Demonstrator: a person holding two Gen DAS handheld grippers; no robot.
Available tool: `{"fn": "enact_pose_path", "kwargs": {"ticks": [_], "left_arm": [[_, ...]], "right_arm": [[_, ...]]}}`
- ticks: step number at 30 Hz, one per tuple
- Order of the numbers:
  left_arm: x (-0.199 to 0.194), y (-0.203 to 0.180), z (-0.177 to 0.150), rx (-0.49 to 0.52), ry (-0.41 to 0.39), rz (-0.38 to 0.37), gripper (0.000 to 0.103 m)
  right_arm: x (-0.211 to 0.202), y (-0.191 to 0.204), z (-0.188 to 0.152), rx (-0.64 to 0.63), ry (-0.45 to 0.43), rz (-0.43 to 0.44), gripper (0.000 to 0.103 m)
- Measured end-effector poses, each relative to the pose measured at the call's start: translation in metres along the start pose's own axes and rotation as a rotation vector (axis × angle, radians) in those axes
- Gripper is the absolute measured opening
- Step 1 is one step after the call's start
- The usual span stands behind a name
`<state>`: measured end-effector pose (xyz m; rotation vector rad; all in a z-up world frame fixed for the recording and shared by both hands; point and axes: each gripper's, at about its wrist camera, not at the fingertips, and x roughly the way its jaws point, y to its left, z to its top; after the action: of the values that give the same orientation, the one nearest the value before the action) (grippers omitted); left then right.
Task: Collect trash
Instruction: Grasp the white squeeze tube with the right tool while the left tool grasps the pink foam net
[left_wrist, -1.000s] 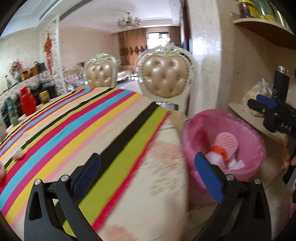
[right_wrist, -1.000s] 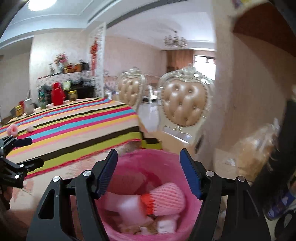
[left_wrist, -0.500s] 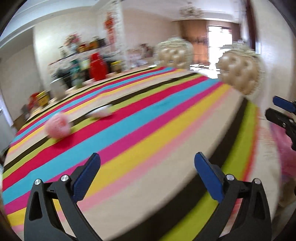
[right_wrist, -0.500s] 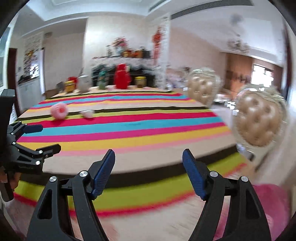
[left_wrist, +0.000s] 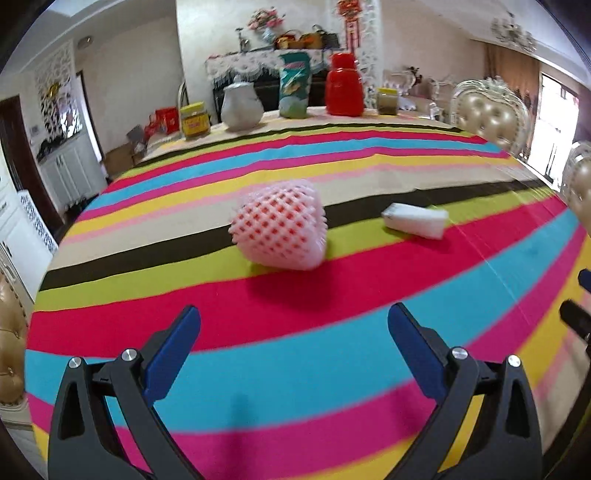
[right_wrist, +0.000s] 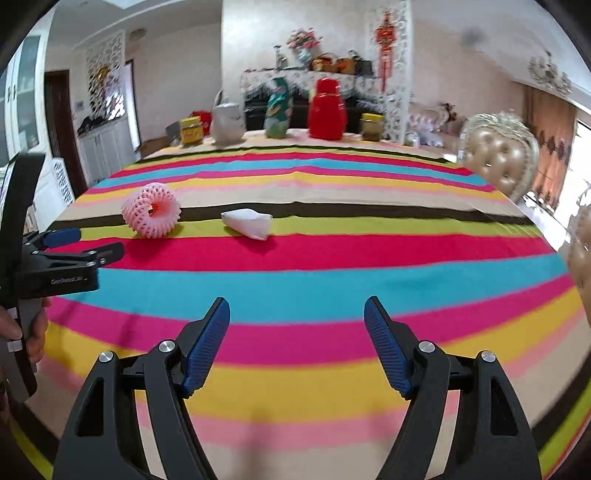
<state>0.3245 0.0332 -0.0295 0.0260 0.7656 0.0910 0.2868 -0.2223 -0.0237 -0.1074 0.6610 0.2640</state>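
The left claw (left_wrist: 293, 332) stands wide open and empty above the striped worktop (left_wrist: 295, 369); the right claw (right_wrist: 297, 325) is likewise spread, its jaws having just widened, nothing between them. The pink foam net (left_wrist: 280, 225) lies ahead of the left claw, well apart from it — the white crumpled wrapper (left_wrist: 415, 219) rests near the net, to its right. A second ago both claws faced the pink bin; now they face the worktop, bin gone from view.

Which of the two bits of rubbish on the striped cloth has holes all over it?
The pink foam net, a mesh sleeve. The white wrapper beside it on the striped cloth is plain and flat.
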Motion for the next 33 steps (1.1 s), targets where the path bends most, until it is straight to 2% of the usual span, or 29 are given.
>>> {"fn": "enact_pose_path", "kwargs": {"ticks": [4,12,15,19,21,23,24,25,26,27,28,33], "left_arm": [[0.031,-0.001,0.013,-0.048,0.052,0.004,0.098],[0.061,0.006,0.045,-0.069,0.04,0.061,0.097],[0.063,0.013,0.043,-0.083,0.02,0.041,0.087],[0.073,0.009,0.038,-0.026,0.072,-0.048,0.065],[0.072,0.01,0.038,-0.026,0.061,-0.053,0.064],[0.072,0.011,0.037,-0.027,0.064,-0.063,0.064],[0.073,0.012,0.037,-0.027,0.068,-0.071,0.064],[0.073,0.013,0.036,-0.031,0.069,-0.076,0.064],[0.073,0.014,0.036,-0.04,0.069,-0.088,0.062],[0.073,0.016,0.036,-0.05,0.071,-0.104,0.06],[0.074,0.018,0.036,-0.057,0.071,-0.113,0.059],[0.07,0.018,0.036,-0.062,0.048,-0.121,0.051]], "right_arm": [[0.041,0.008,0.019,-0.012,0.04,0.02,0.071],[0.099,0.016,0.052,-0.027,0.09,0.05,0.071],[0.123,0.022,0.061,-0.067,0.122,0.051,0.071],[0.145,0.032,0.071,-0.115,0.158,0.065,0.071],[0.154,0.037,0.078,-0.132,0.166,0.071,0.07],[0.162,0.042,0.082,-0.146,0.184,0.073,0.066],[0.167,0.044,0.083,-0.152,0.197,0.081,0.058],[0.17,0.046,0.081,-0.155,0.213,0.09,0.043],[0.171,0.047,0.081,-0.157,0.221,0.098,0.04],[0.167,0.047,0.081,-0.158,0.202,0.103,0.033],[0.161,0.047,0.08,-0.154,0.187,0.108,0.03],[0.129,0.044,0.069,-0.133,0.127,0.113,0.027]]}}
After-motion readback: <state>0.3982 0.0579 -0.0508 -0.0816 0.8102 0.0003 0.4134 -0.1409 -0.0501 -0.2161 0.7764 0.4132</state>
